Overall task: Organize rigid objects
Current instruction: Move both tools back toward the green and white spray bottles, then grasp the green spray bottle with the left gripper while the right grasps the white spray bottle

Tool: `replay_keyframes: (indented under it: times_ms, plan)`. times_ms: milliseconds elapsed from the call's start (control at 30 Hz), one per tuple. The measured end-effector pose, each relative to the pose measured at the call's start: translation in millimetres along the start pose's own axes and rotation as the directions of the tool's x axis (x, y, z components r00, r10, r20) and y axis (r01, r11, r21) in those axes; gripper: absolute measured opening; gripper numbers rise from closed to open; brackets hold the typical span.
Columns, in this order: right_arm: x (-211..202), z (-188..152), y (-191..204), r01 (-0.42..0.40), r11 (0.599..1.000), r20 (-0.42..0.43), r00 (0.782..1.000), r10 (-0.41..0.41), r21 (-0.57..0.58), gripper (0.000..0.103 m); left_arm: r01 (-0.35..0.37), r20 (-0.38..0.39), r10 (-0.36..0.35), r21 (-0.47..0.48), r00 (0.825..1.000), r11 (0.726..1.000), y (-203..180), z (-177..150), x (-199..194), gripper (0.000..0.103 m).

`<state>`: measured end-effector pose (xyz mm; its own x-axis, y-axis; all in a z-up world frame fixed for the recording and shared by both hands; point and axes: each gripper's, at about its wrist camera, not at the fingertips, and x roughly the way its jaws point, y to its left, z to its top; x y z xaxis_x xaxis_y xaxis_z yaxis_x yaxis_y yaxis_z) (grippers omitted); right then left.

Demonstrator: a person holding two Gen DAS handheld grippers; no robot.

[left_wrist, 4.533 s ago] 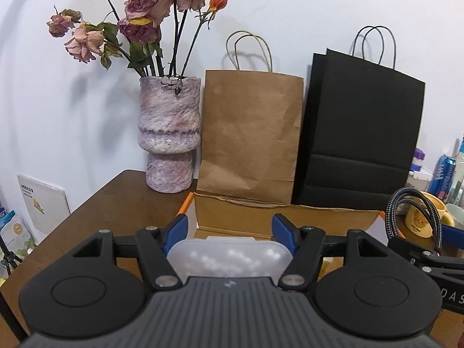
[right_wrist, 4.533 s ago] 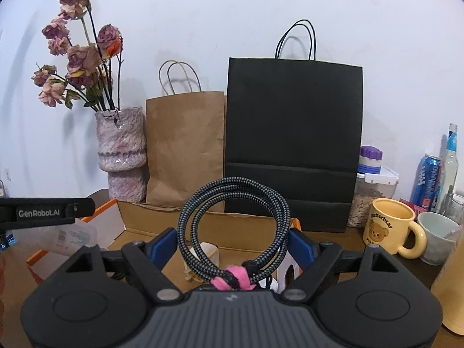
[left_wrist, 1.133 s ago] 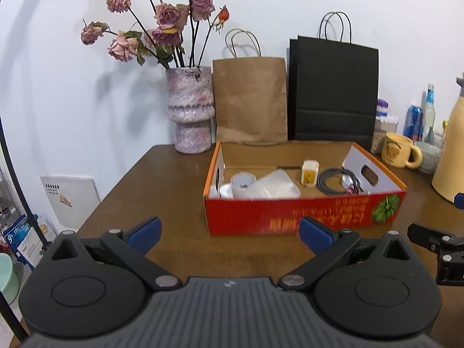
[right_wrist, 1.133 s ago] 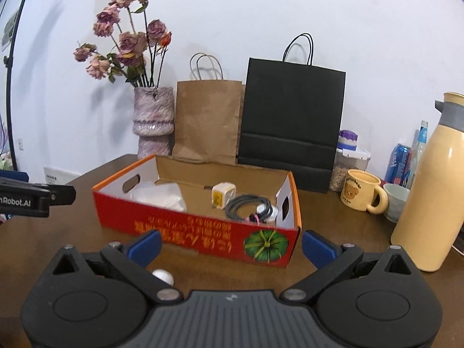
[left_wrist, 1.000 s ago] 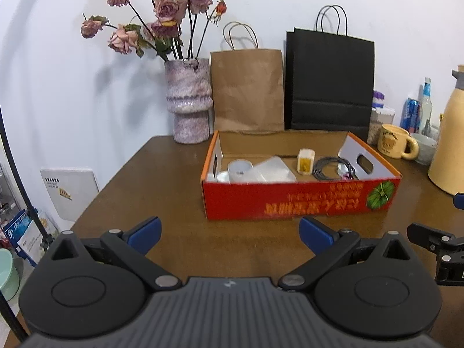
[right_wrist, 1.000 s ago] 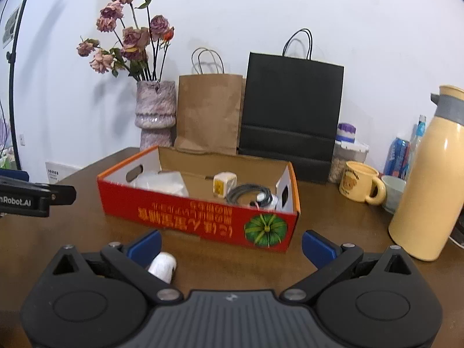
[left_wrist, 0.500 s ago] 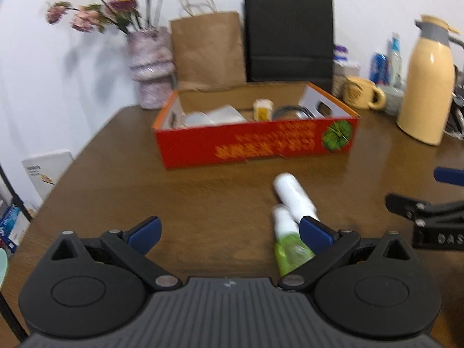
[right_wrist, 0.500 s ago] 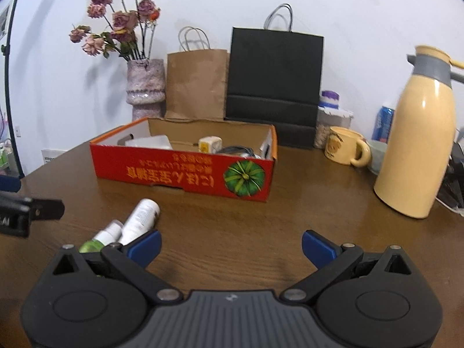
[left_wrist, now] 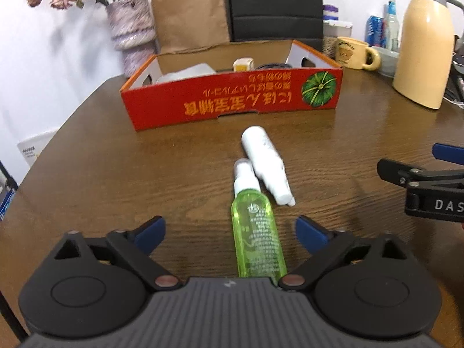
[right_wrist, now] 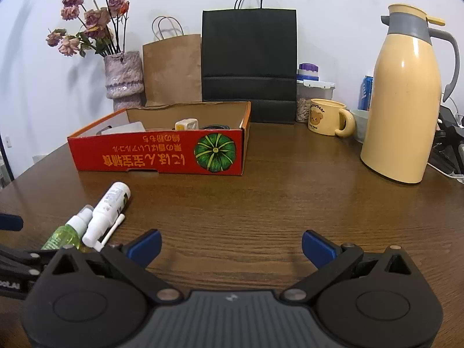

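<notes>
1. The left hand-held gripper (left_wrist: 230, 227) is spread wide, with the green spray bottle (left_wrist: 256, 240) lying flat on the counter (left_wrist: 116, 174) between its blue fingertips (left_wrist: 150, 230) (neither pad touches it).
2. A white spray bottle (left_wrist: 265, 163) lies on its side just beside the green one, touching it near the cap.
3. The right hand-held gripper (right_wrist: 231, 245) is also spread, holding nothing over bare wood.
4. The red cardboard box (left_wrist: 232, 101) sits farther back, holding a small yellow-and-white item and a dark cable.
</notes>
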<state>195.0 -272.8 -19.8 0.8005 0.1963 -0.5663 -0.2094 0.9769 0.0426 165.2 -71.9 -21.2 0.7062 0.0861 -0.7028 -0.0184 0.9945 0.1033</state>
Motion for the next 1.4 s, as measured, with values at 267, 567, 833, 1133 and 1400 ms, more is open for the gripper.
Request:
replay_keyframes:
  times_ms: [267, 567, 833, 1133, 1400]
  plan:
    - [2, -3, 3, -0.002, 1.000, -0.012, 1.000, 0.002, -0.016, 0.103, 0.067, 0.005, -0.067, -0.040, 0.998, 0.997, -1, -8, 0, 0.032]
    - [5, -7, 9, 0.011, 0.999, -0.029, 1.000, -0.012, -0.040, 0.103, 0.078, 0.027, -0.077, -0.049, 0.997, 0.996, 2, -10, 0, 0.032]
    - [8, -7, 12, 0.022, 0.998, -0.044, 0.999, -0.025, -0.052, 0.103, 0.072, 0.058, -0.068, -0.085, 0.996, 0.994, 20, -2, -2, 0.032]
    - [8, -2, 29, -0.013, 0.997, -0.033, 0.999, 0.011, -0.075, 0.103, 0.049, 0.118, -0.034, -0.128, 0.992, 0.991, 50, 11, -7, 0.032]
    - [16, 10, 68, -0.072, 0.987, -0.048, 0.997, 0.066, -0.141, 0.103, 0.036, 0.164, -0.010, -0.157, 0.986, 0.987, 75, 21, -11, 0.032]
